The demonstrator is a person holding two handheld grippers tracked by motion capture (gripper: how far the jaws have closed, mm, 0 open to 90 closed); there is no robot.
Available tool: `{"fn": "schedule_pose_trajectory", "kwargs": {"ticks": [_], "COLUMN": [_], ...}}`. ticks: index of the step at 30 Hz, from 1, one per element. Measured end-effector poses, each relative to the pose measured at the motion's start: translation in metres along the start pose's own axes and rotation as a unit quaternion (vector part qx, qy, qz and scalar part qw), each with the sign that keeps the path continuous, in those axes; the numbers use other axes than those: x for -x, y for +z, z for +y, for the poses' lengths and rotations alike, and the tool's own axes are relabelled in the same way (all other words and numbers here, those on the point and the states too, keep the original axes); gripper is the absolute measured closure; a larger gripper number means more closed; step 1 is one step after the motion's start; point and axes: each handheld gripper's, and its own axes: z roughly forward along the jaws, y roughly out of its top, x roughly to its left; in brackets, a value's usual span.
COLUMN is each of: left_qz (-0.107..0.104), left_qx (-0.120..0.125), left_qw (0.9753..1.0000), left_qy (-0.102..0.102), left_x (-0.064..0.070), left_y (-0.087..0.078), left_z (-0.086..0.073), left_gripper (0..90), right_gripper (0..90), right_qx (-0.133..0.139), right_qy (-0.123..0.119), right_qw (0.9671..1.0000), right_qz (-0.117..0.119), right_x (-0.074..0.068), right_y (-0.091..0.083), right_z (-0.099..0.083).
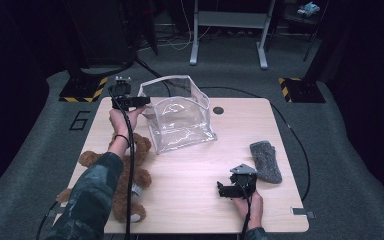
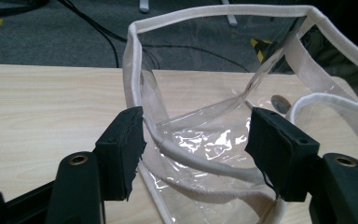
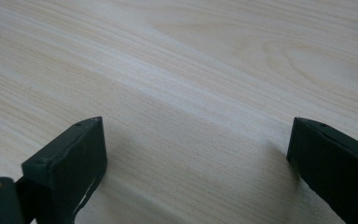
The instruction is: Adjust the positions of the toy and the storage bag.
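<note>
A clear plastic bag with white trim stands open at the back middle of the wooden table. My left gripper is at the bag's left rim, open. In the left gripper view its jaws straddle the white trim and a strap of the bag, with my left gripper not closed on them. A brown teddy bear lies at the table's left, partly under the left forearm. A grey sock lies at the right. My right gripper rests low near the front, left of the sock, and my right gripper is open over bare wood.
A round cable hole sits in the table behind the bag. Black cables trail off the right edge onto the grey floor. Yellow-and-black striped bases stand beyond the back corners, and a desk frame stands farther off.
</note>
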Motion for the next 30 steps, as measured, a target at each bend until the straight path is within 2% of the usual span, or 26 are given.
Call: {"fn": "schedule_pose_trajectory", "kwargs": {"ticks": [1, 3, 4, 5, 7, 8, 9, 11, 14, 16, 23, 28, 30], "left_qz": [0.006, -0.003, -0.007, -0.011, -0.025, -0.025, -0.031, -0.037, -0.059, -0.062, -0.079, -0.101, -0.106], "left_qx": [-0.004, -0.017, -0.028, -0.033, -0.042, -0.042, -0.049, -0.051, -0.054, -0.054, -0.054, -0.060, -0.061], "left_qw": [1.0000, 0.9999, 0.9996, 0.9994, 0.9988, 0.9988, 0.9983, 0.9980, 0.9968, 0.9966, 0.9952, 0.9924, 0.9917], "left_qy": [0.002, -0.001, 0.004, 0.000, -0.008, -0.008, -0.008, -0.002, -0.006, 0.006, 0.018, 0.035, 0.039], "left_x": [0.000, -0.001, -0.001, -0.001, 0.000, 0.000, 0.001, 0.005, 0.010, 0.014, 0.020, 0.020, 0.019], "left_y": [0.002, 0.007, 0.010, 0.012, 0.015, 0.015, 0.016, 0.016, 0.014, 0.013, 0.009, 0.001, -0.001], "left_z": [0.000, -0.001, -0.002, -0.004, -0.007, -0.007, -0.009, -0.009, -0.011, -0.013, -0.017, -0.025, -0.028], "left_gripper": [35.1, 35.5, 37.3, 39.6, 47.5, 53.2, 53.2, 62.5, 72.6, 75.0, 79.1, 80.2, 80.4], "right_gripper": [3.9, 3.9, 3.9, 3.9, 4.0, 4.0, 4.0, 4.1, 4.1, 4.1, 4.1, 4.5, 6.5], "right_qx": [0.000, 0.000, 0.000, 0.000, 0.000, 0.000, 0.000, 0.000, 0.000, 0.000, -0.001, -0.002, -0.006], "right_qy": [0.000, 0.000, 0.000, 0.000, 0.000, 0.000, 0.000, 0.000, 0.000, 0.000, 0.001, 0.000, 0.011], "right_qw": [1.0000, 1.0000, 1.0000, 1.0000, 1.0000, 1.0000, 1.0000, 1.0000, 1.0000, 1.0000, 1.0000, 1.0000, 0.9999], "right_qz": [0.000, 0.000, 0.000, 0.000, 0.000, 0.000, 0.000, 0.000, 0.000, 0.000, -0.001, 0.000, 0.002], "right_x": [0.000, 0.000, 0.000, 0.000, 0.000, 0.000, 0.000, 0.000, 0.000, 0.000, 0.000, 0.000, 0.001], "right_y": [0.000, 0.000, 0.000, 0.000, 0.000, 0.000, 0.000, 0.000, 0.000, 0.000, 0.000, 0.000, -0.002], "right_z": [0.000, 0.000, 0.000, 0.000, 0.000, 0.000, 0.000, 0.000, 0.000, 0.000, 0.000, 0.000, 0.001]}}
